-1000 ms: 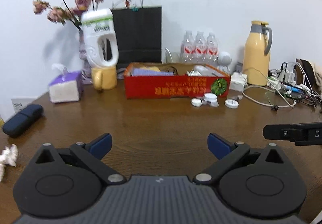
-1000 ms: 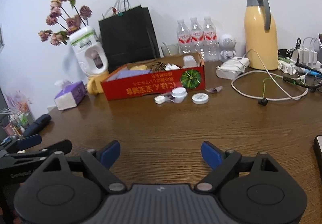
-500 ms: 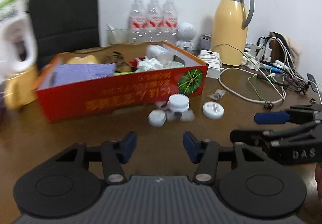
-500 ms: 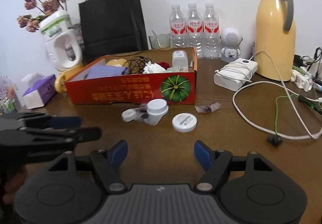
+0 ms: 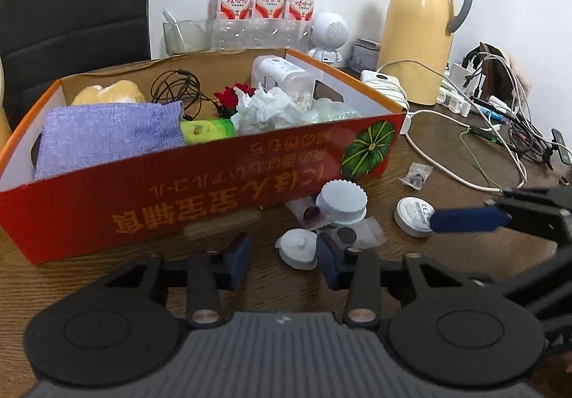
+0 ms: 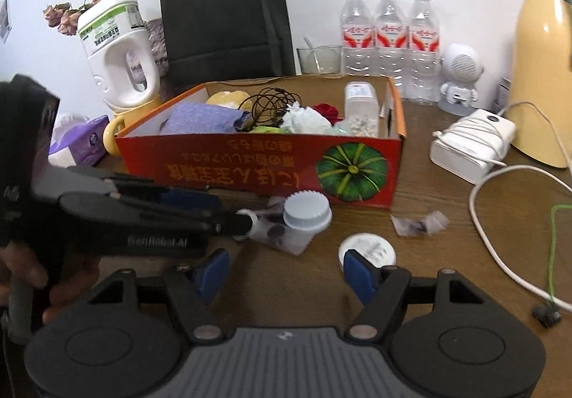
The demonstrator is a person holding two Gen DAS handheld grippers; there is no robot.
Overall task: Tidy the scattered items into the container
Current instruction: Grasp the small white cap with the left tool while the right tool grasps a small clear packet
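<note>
Blue-padded jaws of the left gripper [image 5: 282, 260] are closing, nothing yet pressed between them; the small white cap [image 5: 297, 248] lies on the table just ahead, hard against the right pad, slightly right of centre. It is round with no long axis, and the left hand is nearer it. The right gripper [image 6: 286, 271] stands parted and empty, its right pad over the flat white disc [image 6: 368, 248]. Beyond lie crumpled clear wrappers and a ribbed white lid [image 5: 343, 201], then the red cardboard box [image 5: 178, 198], already part filled.
</note>
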